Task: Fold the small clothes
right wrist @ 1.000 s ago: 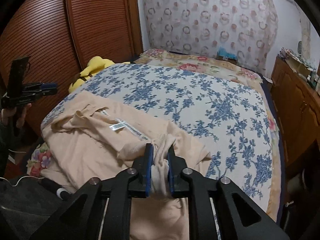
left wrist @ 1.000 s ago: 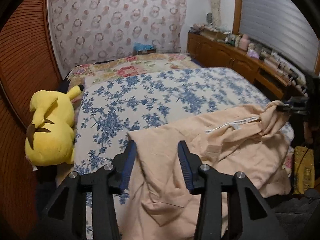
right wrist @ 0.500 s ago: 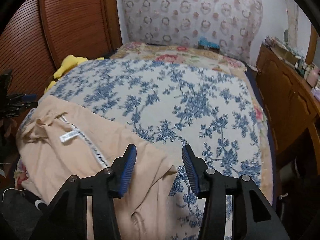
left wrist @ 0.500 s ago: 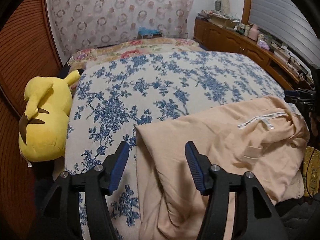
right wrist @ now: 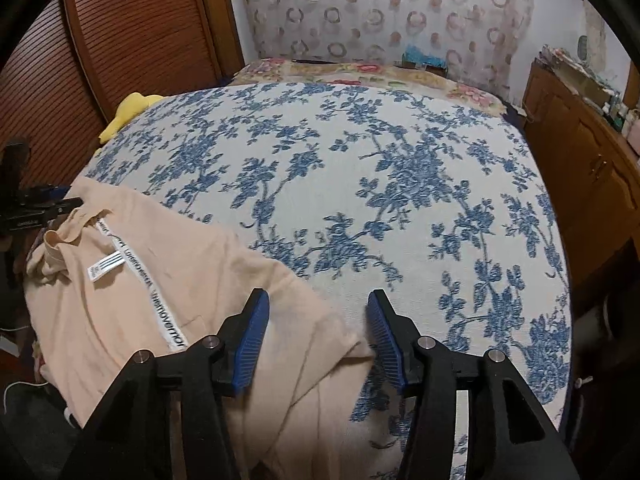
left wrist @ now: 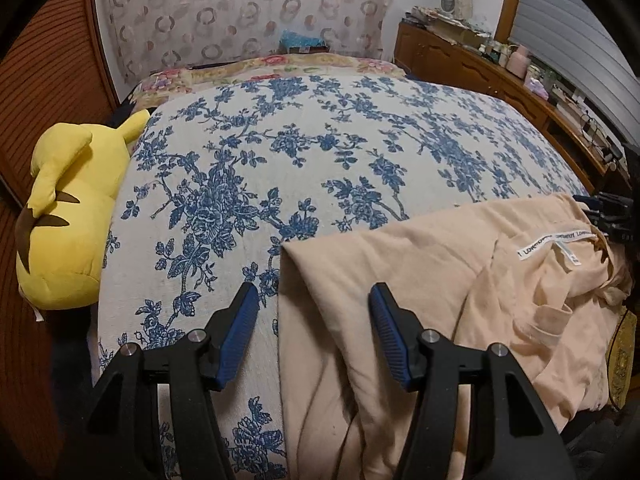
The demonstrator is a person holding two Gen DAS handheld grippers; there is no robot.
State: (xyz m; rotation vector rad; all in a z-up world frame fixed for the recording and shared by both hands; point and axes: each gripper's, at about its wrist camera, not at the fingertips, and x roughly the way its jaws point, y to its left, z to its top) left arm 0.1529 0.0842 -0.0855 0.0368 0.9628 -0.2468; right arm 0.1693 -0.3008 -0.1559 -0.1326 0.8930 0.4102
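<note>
- Both grippers have come down closer to the bed since a second ago, and the peach garment point(left wrist: 460, 280) now lies flatter along the near edge of the bed.
- One second ago the right gripper point(right wrist: 316, 312) was pinching a bunch of the peach cloth. Now its blue pads point(right wrist: 252, 332) stand apart and nothing is squeezed between them. Its jaws have just been opening.
- A corner of the garment point(right wrist: 224, 280) lies under the gap of the right gripper, flat on the bed, and the pads do not press on it.
- The left gripper point(left wrist: 314, 304) is open too, with its blue pads point(left wrist: 238, 336) about half way apart. Its jaws opened a bit more in the last second, and nothing is between them but the cloth lying below.
- The left edge of the garment runs right under the gap of the left gripper.
- The garment is spread on the near edge of the bed, from near the left corner to near the right corner. Part of it hangs over the near edge.
- A white strip with dark letters point(right wrist: 160, 308) and a small white tag point(right wrist: 106, 266) show on the cloth.
- The bed cover point(left wrist: 340, 152) is white with blue flowers.
- A yellow plush toy point(left wrist: 68, 216) lies at the left edge of the bed, well apart from the garment.
- A wooden cabinet point(right wrist: 592, 168) stands beside the right edge of the bed.
- A curtain with rings point(left wrist: 248, 16) hangs behind the far edge.
</note>
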